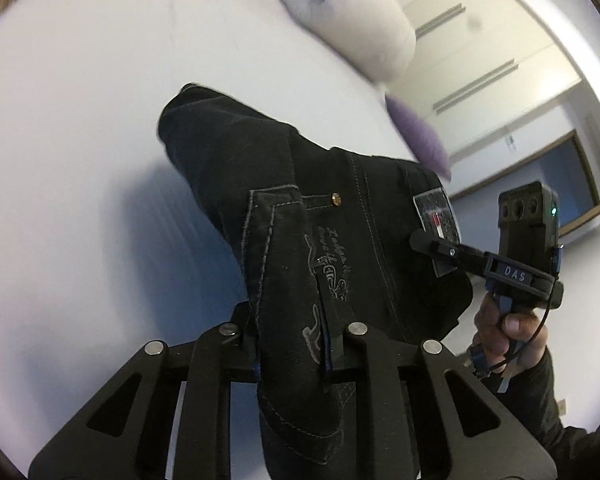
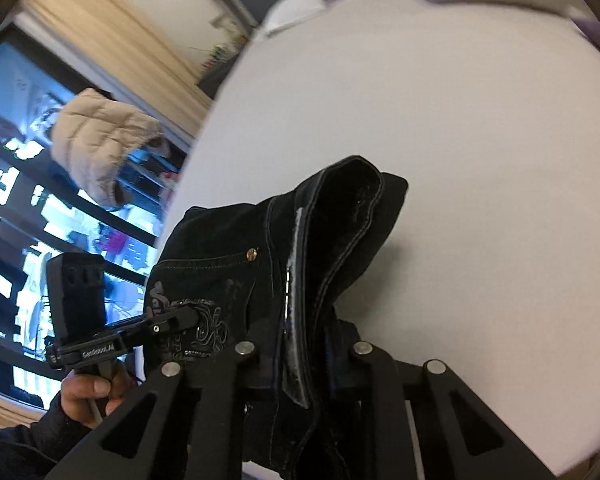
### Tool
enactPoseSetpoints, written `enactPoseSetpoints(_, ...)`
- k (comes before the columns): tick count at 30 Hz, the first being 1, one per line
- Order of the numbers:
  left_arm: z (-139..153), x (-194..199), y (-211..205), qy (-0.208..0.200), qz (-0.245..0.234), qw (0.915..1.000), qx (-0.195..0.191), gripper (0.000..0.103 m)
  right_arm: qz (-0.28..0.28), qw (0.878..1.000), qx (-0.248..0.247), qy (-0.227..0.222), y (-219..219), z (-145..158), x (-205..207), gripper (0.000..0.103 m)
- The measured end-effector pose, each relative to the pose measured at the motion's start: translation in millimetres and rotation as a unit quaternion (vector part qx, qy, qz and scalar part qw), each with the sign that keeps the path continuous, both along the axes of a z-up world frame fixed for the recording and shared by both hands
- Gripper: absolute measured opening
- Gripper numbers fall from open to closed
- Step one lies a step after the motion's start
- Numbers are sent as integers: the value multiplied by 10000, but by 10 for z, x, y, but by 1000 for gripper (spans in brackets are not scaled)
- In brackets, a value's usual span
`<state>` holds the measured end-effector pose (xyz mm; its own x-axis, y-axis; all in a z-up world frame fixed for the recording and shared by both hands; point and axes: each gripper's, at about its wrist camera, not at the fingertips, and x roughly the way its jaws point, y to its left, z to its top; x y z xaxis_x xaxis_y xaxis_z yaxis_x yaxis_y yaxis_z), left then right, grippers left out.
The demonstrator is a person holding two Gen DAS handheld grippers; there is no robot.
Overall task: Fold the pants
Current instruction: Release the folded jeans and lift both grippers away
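Note:
The black pants (image 1: 260, 184) hang bunched over a white bed (image 1: 80, 120), waistband end nearest the cameras. In the left wrist view my left gripper (image 1: 296, 344) is shut on the fabric beside an embroidered back pocket. At right, my right gripper (image 1: 420, 240) pinches the waistband by a grey label patch. In the right wrist view my right gripper (image 2: 304, 354) is shut on the folded waistband edge of the pants (image 2: 220, 248), and my left gripper (image 2: 188, 314) clamps the pocket embroidery at left. The legs trail away onto the bed (image 2: 460, 120).
A white bolster pillow (image 1: 360, 28) and a purple cushion (image 1: 420, 136) lie at the bed's far side. A beige padded jacket (image 2: 100, 140) hangs by a window (image 2: 16, 168) off the bed's left edge. A hand (image 1: 512, 328) holds each gripper handle.

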<state>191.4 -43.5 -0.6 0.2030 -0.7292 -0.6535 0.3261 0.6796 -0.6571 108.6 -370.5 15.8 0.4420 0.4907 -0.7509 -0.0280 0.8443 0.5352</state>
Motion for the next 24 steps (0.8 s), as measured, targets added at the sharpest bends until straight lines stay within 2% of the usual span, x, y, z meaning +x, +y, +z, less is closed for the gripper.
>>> enactPoseSetpoints(2,133,242,186,-151,91,9998,107,18,105,9998,57,-127,145,101,277,18)
enactPoseSetpoints(5,185,664,385,-316,198,9982,473,18,157,9997,191,-74,400,25,793,18)
enactPoseSetpoints(9,-17,1113,596,-238,332,9958,816,19,115,9991,364,201,687,-354,1361,18)
enactPoseSetpoints(12,-330,1374,714,2,410,9937,1043,22,-121,9969,529,576,798,-803,1603,18)
enactPoseSetpoints(14,-590,1457,756,211,504,9919,1145,29,-260,9951,584,749,800,-1031,1638,24)
enactPoseSetpoints(16,-718,1450,768,212,550,9901,1276,46,-507,9930,708,803,725,-1205,1597,35)
enactPoseSetpoints(18,-738,1419,820,177,634,9905,1211,48,-598,9896,1112,686,629,-1274,1518,40)
enactPoseSetpoints(20,-680,1405,890,183,757,9889,1268,62,-653,9888,1149,693,583,-1227,1445,54)
enactPoseSetpoints(21,-602,1409,879,69,820,9867,1403,65,-721,9907,958,639,577,-1146,1396,58)
enactPoseSetpoints(22,-494,1330,897,-237,891,9835,1557,69,-836,9933,643,473,567,-1026,1322,63)
enactPoseSetpoints(24,-135,1067,935,-910,1047,9746,1759,76,-887,9956,301,-28,570,-726,1129,64)
